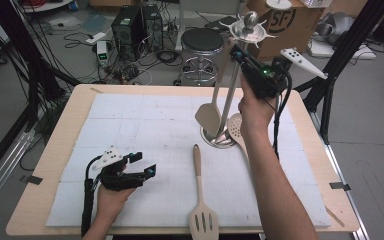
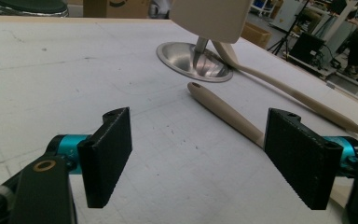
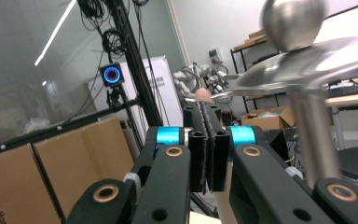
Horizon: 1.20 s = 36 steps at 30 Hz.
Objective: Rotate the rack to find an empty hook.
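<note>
A metal utensil stand (image 1: pixel 232 85) rises from its round base (image 1: pixel 219 141) at the mat's right centre. From its top ring hangs a solid beige spatula (image 1: pixel 208 117). My right gripper (image 1: pixel 236 52) is raised beside that ring, shut on the top of the spatula's handle, whose tip (image 3: pixel 204 95) pokes out above the closed jaws (image 3: pixel 206 109). A beige skimmer (image 1: pixel 236 127) leans by the base. A slotted spatula (image 1: pixel 202 217) lies flat at the front centre. My left gripper (image 1: pixel 144 164) rests low on the mat at the front left, open and holding nothing (image 2: pixel 200 158), facing the slotted spatula's handle (image 2: pixel 223 114).
A white mat (image 1: pixel 145 125) covers the wooden table (image 1: pixel 55 150). Behind the table are a round stool (image 1: pixel 201 42), a cardboard box (image 1: pixel 280 22) and computer towers (image 1: pixel 130 25). Black frame legs (image 1: pixel 330 95) stand at the right rear corner.
</note>
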Available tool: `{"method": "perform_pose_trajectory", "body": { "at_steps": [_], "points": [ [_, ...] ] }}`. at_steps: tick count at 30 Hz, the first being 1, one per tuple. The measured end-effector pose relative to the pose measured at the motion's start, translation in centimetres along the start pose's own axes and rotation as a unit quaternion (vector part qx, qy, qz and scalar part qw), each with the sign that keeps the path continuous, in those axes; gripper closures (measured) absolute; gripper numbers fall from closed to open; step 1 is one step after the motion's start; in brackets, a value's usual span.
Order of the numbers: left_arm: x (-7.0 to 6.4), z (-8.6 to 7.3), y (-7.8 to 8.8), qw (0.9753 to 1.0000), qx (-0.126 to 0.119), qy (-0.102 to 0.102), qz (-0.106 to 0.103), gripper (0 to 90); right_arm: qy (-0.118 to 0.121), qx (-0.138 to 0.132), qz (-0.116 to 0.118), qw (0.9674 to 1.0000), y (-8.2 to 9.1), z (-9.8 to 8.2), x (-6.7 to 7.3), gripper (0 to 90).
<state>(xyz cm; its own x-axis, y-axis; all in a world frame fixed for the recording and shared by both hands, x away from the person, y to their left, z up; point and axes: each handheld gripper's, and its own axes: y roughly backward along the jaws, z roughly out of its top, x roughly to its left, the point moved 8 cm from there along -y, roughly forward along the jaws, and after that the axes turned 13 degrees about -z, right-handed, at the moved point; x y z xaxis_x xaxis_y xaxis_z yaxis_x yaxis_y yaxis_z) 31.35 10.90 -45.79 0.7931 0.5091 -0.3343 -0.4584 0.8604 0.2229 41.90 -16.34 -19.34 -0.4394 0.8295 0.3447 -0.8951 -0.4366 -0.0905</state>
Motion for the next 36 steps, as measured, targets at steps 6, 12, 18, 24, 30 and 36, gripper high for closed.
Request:
{"method": "perform_pose_trajectory", "body": {
  "at_steps": [6,12,18,24,30,36],
  "points": [
    [-0.1,0.1,0.1,1.0000,-0.004,-0.001,0.002,24.4,-0.004,0.003,-0.017,0.9998,1.0,-0.5,-2.0,89.9],
    [-0.1,0.1,0.1,1.0000,-0.004,-0.001,0.002,24.3,-0.017,0.003,-0.036,0.9992,1.5,-0.9,-3.9,89.9],
    [0.0,0.0,0.0,1.0000,-0.003,0.001,0.002,24.3,-0.028,-0.014,-0.047,0.9984,1.7,0.2,-4.9,89.9],
    [0.0,0.0,0.1,1.0000,-0.003,0.001,0.002,24.3,-0.017,-0.021,-0.052,0.9983,1.3,1.7,-4.6,89.9],
    [0.0,0.1,0.2,1.0000,-0.006,0.002,0.002,24.4,-0.007,-0.020,-0.050,0.9985,1.2,1.8,-3.7,89.9],
    [0.0,0.0,0.1,1.0000,-0.004,0.002,0.002,24.3,0.000,-0.017,-0.042,0.9990,1.3,1.2,-2.7,89.9]
  ]
}}
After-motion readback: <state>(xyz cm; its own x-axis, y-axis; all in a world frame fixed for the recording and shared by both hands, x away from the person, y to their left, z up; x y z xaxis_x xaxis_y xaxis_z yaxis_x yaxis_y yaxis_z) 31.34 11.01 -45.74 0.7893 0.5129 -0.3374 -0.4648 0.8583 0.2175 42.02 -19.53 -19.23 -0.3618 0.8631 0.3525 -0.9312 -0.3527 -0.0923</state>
